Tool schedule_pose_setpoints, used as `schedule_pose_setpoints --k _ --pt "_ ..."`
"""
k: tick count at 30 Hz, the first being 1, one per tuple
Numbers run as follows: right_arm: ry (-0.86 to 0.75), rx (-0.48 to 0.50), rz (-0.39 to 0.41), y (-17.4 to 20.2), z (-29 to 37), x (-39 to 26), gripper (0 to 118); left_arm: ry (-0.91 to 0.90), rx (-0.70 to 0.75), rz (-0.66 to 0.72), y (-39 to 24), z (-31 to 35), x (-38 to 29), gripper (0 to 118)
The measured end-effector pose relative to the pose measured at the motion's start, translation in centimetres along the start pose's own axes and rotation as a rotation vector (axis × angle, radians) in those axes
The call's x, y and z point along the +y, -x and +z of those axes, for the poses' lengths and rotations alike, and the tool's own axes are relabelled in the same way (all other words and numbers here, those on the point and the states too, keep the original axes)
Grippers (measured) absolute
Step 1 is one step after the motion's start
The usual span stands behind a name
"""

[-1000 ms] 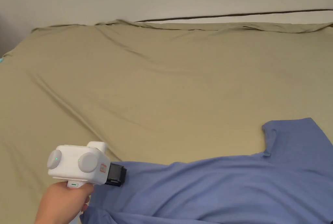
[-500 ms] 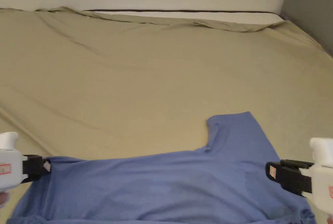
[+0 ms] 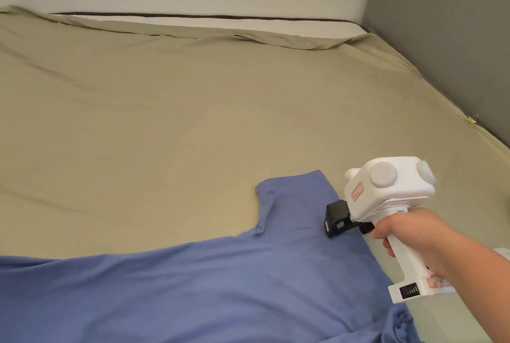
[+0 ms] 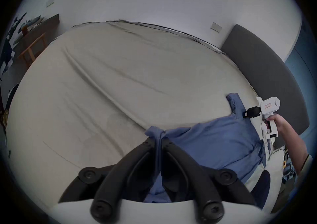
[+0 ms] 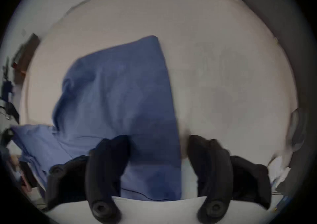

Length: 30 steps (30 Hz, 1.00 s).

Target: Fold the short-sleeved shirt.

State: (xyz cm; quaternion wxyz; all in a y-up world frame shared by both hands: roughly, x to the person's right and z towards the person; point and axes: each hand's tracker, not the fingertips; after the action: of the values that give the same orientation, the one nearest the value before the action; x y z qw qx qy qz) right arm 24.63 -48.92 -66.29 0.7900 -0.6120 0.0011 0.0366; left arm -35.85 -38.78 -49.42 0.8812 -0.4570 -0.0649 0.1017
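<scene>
One blue short-sleeved shirt, soft and creased, lies spread along the near edge of the bed, one sleeve pointing toward the far edge. Two white pistol-shaped tongs with black jaws: left gripper pinches a bunched fold of shirt cloth; right gripper, jaws spread apart, hovers over that sleeve. Bed sheet is olive-tan, smooth, faintly wrinkled.

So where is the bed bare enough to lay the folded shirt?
Free: the sheet between the shirt and the far wall, and between sleeve and grey headboard. Crowded: the near edge, with shirt, left gripper, right gripper.
</scene>
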Motion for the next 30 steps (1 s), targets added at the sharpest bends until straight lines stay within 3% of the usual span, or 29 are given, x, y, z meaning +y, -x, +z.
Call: schedule_pose_setpoints --k 1,2,3,4,8,12,18,22,27,30 --pt "-0.031 0.036 0.018 0.4 0.8 -0.1 68 0.002 0.0 0.005 0.1 0.0 0.0 5" --pt "-0.056 0.074 0.045 0.5 1.5 -0.3 39 0.001 -0.005 0.012 0.2 0.1 0.0 5" --pt "-0.06 0.144 0.038 0.6 2.0 -0.7 2 0.002 -0.014 0.017 0.3 0.2 0.0 5" --pt "-0.067 0.155 0.022 0.6 3.1 -1.1 2 0.002 -0.023 0.024 0.8 0.2 -0.1 5" --pt "-0.128 0.204 0.109 1.3 7.4 -2.8 2 -0.003 -0.052 0.043 1.4 1.2 -0.2 5" --pt "-0.217 0.297 0.113 0.3 14.7 -6.6 2 -0.013 -0.139 0.055 2.2 3.5 -0.5 5" --pt "-0.177 0.26 0.135 -1.2 21.1 -15.2 2 0.008 -0.167 -0.002 3.8 7.1 -2.5 5" --pt "-0.095 0.182 0.121 -1.7 21.0 -19.8 2 0.034 -0.17 0.013 5.7 8.6 -4.9 5" --pt "-0.037 0.1 0.17 -1.2 19.2 -23.6 2 0.055 -0.246 0.003 6.0 10.1 -9.0 5" --pt "0.024 0.072 0.199 -0.4 16.7 -25.2 2 0.152 -0.221 -0.026 6.0 8.6 -11.7 5"
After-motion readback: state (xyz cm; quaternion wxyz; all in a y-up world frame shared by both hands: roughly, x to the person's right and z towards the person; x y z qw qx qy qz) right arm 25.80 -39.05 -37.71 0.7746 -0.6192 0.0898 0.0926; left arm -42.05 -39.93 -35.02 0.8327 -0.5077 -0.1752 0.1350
